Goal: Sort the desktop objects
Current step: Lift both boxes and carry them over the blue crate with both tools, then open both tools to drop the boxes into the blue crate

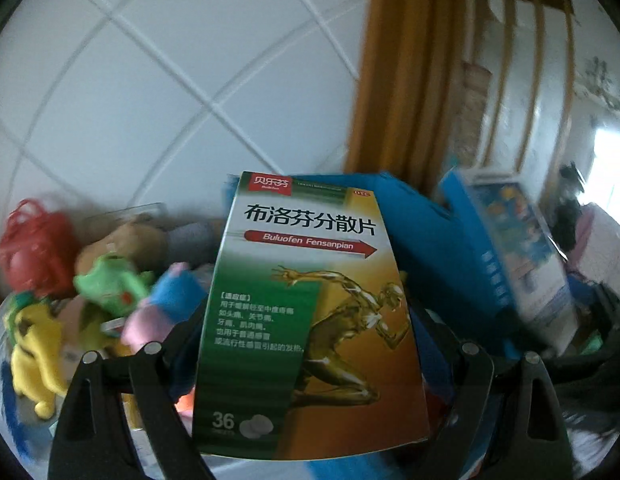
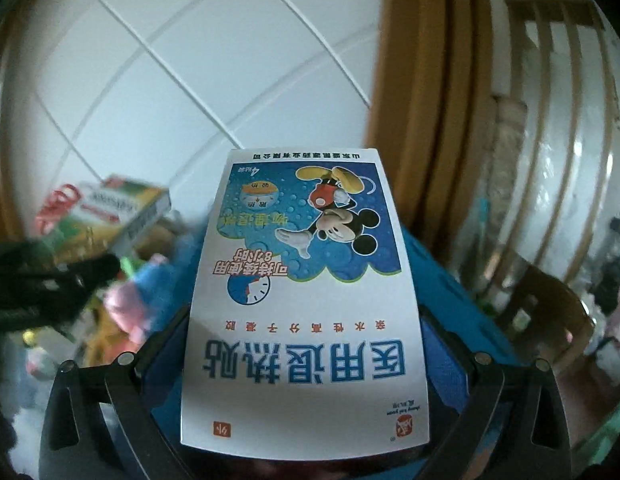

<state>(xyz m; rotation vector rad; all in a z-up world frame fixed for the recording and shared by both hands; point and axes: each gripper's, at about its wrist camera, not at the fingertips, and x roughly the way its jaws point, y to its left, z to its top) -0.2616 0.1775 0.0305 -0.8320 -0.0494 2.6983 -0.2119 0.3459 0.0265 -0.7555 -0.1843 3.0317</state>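
left tool (image 1: 310,360) pinches ibuprofen box (image 1: 306,320), raised above plush toys (image 1: 90,304) | right tool (image 2: 306,356) pinches fever-patch box (image 2: 306,304), raised over blue bin (image 2: 449,300)

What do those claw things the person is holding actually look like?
Both the left gripper and the right gripper are matte black plastic. Each has two flat, angular fingers with triangular cut-outs and round silver pins at the joints. No cables, markings or sleeves show.
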